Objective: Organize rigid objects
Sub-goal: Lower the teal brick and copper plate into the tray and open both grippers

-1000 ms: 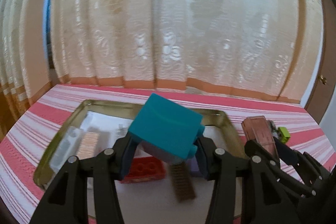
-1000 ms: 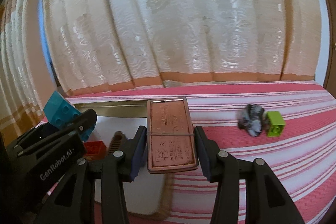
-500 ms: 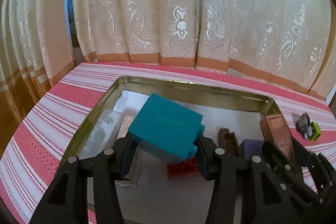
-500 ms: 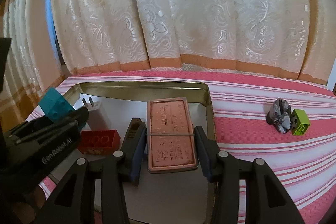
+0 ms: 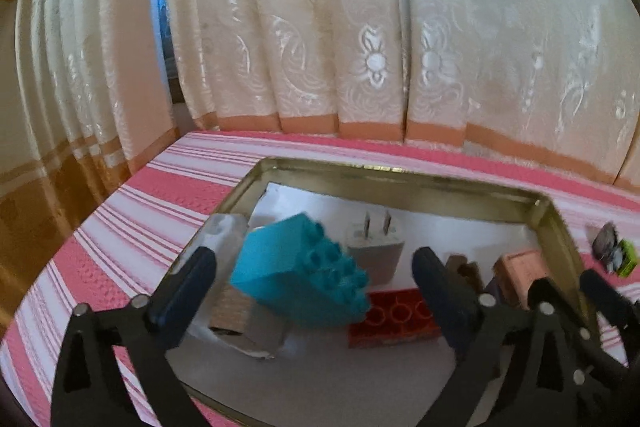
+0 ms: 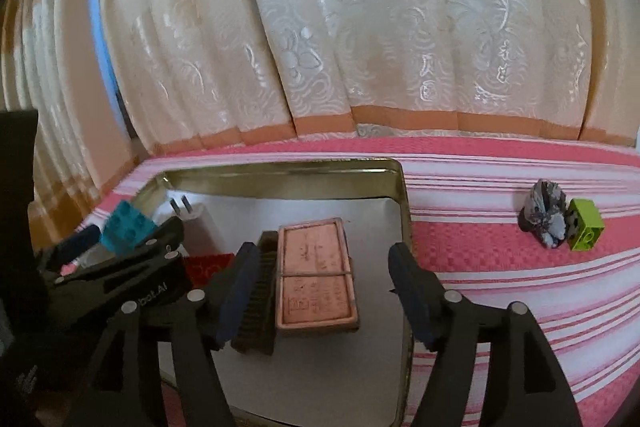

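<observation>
My left gripper (image 5: 314, 283) hangs over the brass tray (image 5: 400, 183), its jaws opening wide. Loose between them is the teal brick (image 5: 296, 279), tipped with its studs toward the camera and touching neither pad. In the right wrist view my right gripper (image 6: 324, 291) is also opening. The flat copper-pink box (image 6: 316, 279) lies on the tray floor (image 6: 376, 227) between its jaws, clear of both pads. The teal brick (image 6: 128, 227) shows at the left of that view.
In the tray lie a white plug charger (image 5: 374, 247), a red brick (image 5: 392, 315), a brown brush (image 6: 260, 299) and a clear plastic piece (image 5: 224, 231). On the striped pink cloth to the right sit a grey stone (image 6: 544, 219) and a green brick (image 6: 584, 229). Curtains hang behind.
Both grippers have opened. The teal brick has come loose from the left jaws and tipped over. The copper-pink box has dropped from the right jaws onto the tray floor.
</observation>
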`<state>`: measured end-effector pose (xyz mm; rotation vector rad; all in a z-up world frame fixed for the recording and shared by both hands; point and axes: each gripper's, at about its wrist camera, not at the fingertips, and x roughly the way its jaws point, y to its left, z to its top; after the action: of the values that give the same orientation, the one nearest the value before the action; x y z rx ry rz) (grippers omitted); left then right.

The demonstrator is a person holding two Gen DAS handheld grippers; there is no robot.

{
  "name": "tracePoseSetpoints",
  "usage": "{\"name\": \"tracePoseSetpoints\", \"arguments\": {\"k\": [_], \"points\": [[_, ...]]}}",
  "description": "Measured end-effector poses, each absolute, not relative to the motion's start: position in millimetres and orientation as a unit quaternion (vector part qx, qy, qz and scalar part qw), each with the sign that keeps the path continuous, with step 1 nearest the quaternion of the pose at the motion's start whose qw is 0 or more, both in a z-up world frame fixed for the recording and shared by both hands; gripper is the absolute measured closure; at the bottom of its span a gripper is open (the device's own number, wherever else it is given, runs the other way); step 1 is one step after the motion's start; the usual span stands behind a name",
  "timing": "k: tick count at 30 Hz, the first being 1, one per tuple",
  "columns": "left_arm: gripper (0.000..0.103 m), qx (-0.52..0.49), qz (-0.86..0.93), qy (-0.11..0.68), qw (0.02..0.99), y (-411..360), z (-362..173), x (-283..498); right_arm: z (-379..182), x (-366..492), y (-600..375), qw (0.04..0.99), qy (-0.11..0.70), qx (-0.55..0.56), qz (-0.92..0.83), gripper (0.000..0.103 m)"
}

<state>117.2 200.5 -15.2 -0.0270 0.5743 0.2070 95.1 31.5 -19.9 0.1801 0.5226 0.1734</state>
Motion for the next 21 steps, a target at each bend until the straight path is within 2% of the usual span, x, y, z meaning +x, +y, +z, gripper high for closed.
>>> {"name": "tracePoseSetpoints", "arguments": {"k": [5, 21], "points": [[0.001, -0.004, 0.112, 0.275, 0.955, 197, -16, 117, -17, 91, 32, 0.963, 0.243, 0.084, 0.082, 0.03], [0.0, -0.01, 0.102, 0.258, 0.961, 179, -17, 107, -13, 84, 6, 0.969, 0.225, 0.088, 0.044, 0.029]]}}
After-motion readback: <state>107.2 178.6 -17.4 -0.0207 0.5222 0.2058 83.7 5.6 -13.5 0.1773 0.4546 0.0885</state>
